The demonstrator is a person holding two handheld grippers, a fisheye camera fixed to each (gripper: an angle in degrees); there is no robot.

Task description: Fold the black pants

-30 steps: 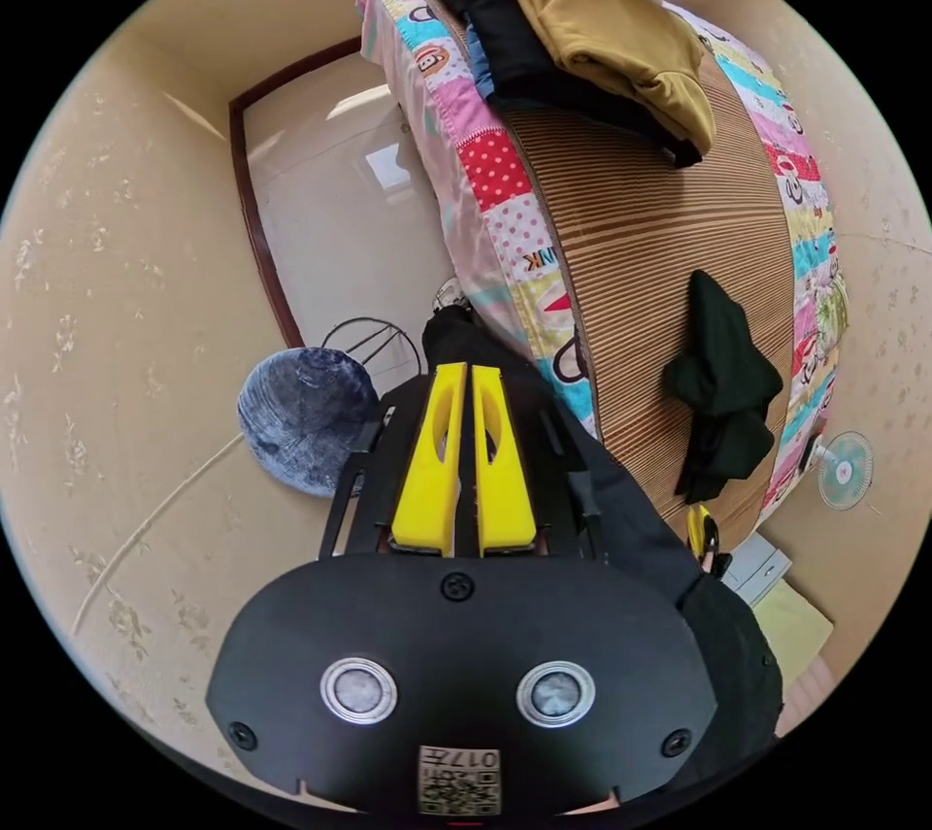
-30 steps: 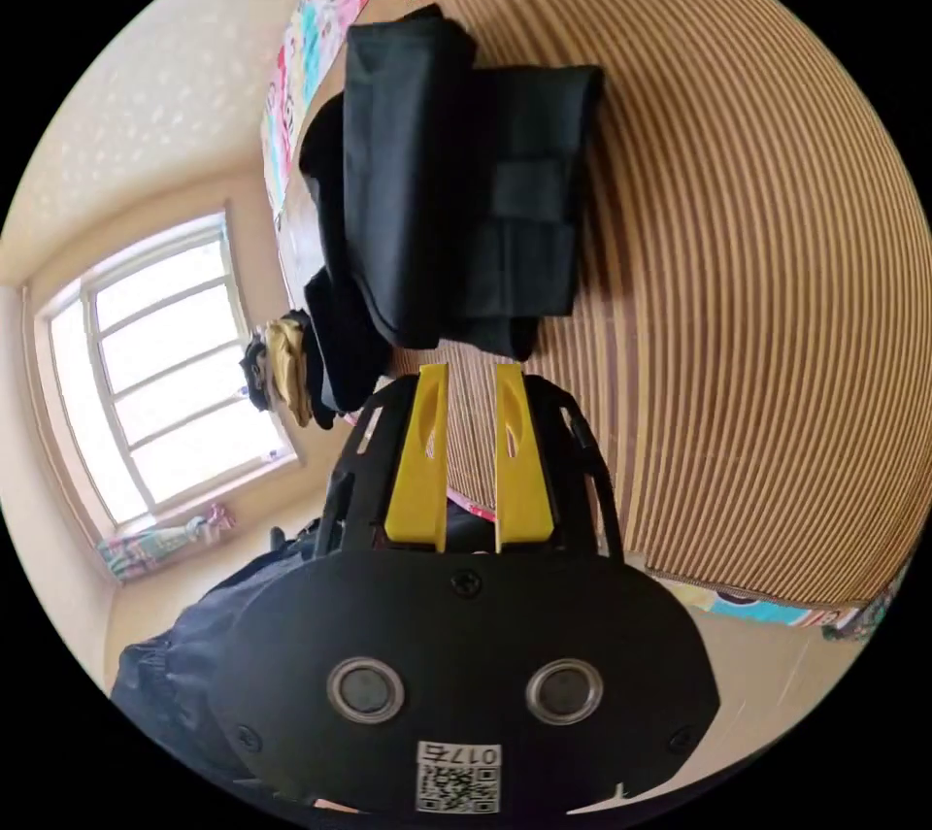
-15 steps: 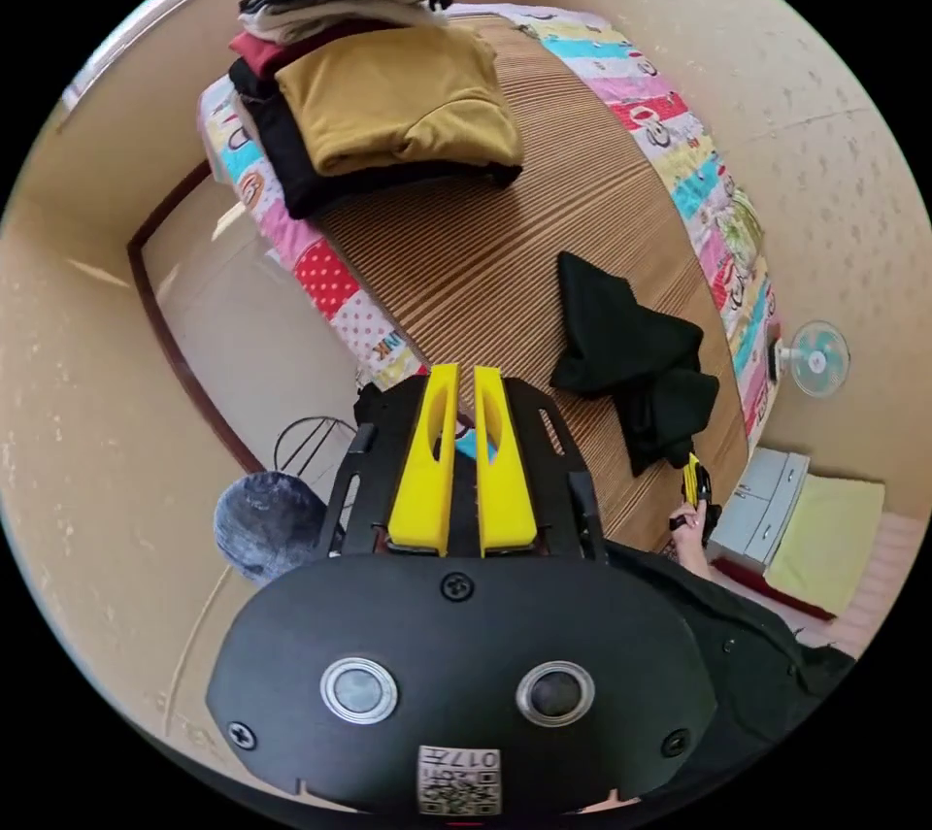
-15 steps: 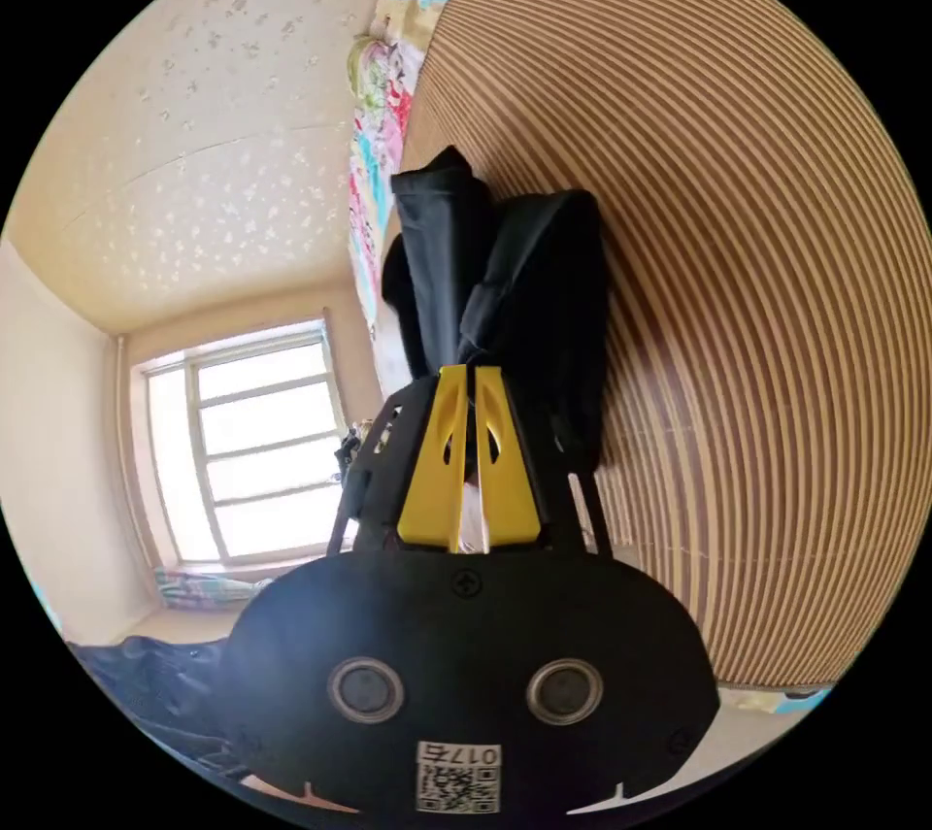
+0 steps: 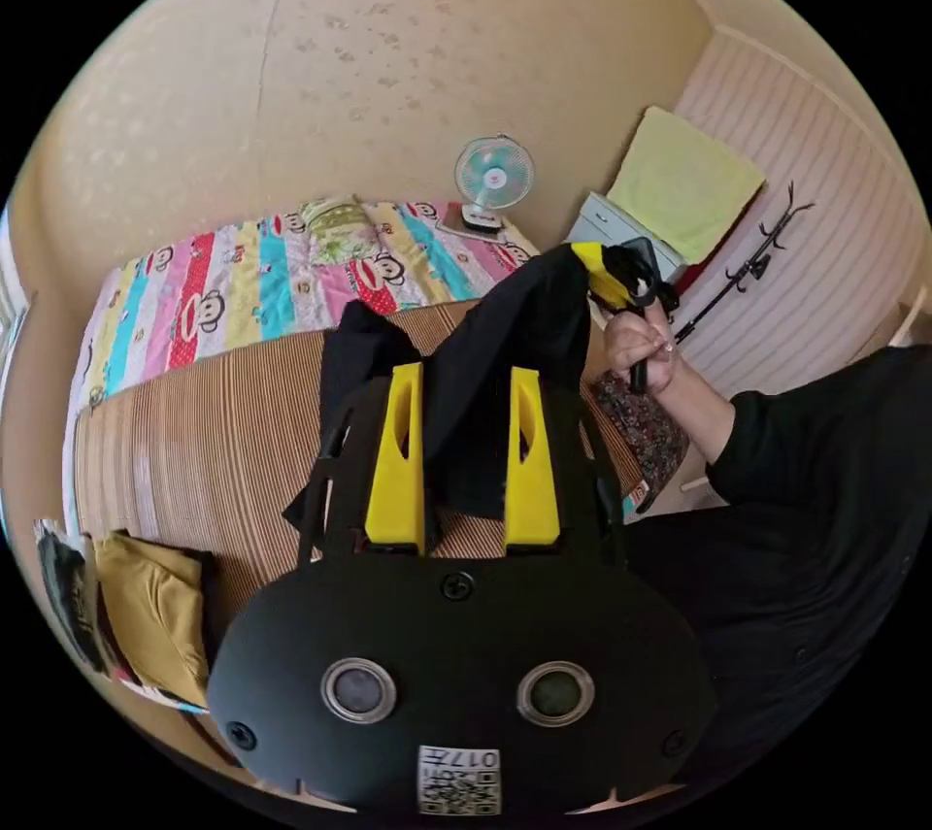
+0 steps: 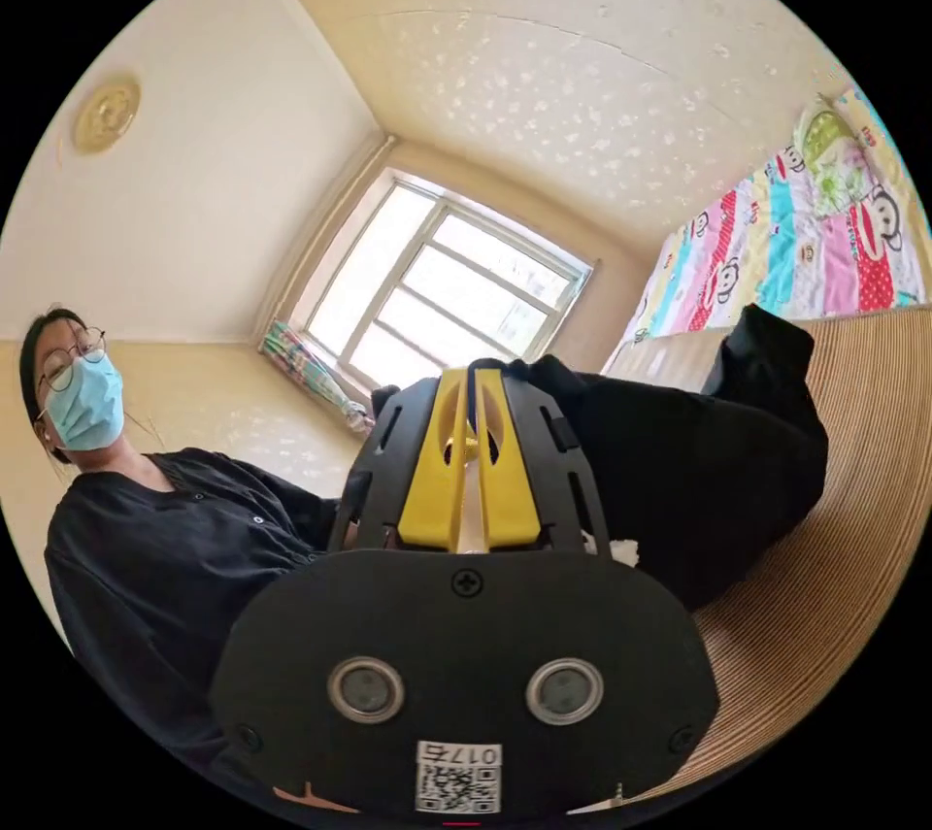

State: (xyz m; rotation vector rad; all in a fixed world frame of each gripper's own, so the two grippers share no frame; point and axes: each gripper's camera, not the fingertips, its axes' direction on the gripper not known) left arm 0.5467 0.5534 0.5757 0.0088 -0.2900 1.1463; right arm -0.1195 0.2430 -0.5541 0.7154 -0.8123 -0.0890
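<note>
Two yellow-jawed grippers in play. Right gripper (image 5: 610, 279), seen from the left gripper view, is lifted above the bed edge with a corner of the black pants (image 5: 485, 383), a limp dark woven garment, pinched at its tip; the person's hand (image 5: 641, 352) grips its handle. In the right gripper view its own jaws (image 6: 470, 403) stand nearly together with black cloth caught between the tips, so I read it as clamped on the fabric.

Left gripper (image 5: 464, 403): jaws stand wide apart, cloth hanging in front of and between them. Neither pad presses on it, as far as I can see. Judged: it is lined up to take a second hold.

Pants location: one end raised at the right gripper, the rest draping down onto the brown striped bamboo mat (image 5: 194, 442) that covers the bed. Lower portion is bunched on the mat in the right gripper view (image 6: 718, 471).

Reason for the hold, as a judgement: lifting one corner lets the weight of the cloth pull the crumpled bundle open, so an edge can be found and spread flat.

Folded mustard-yellow garment (image 5: 150, 602) sits at the far end of the mat, well apart, likely to keep finished items out of the working area. Folding itself not yet begun.
</note>
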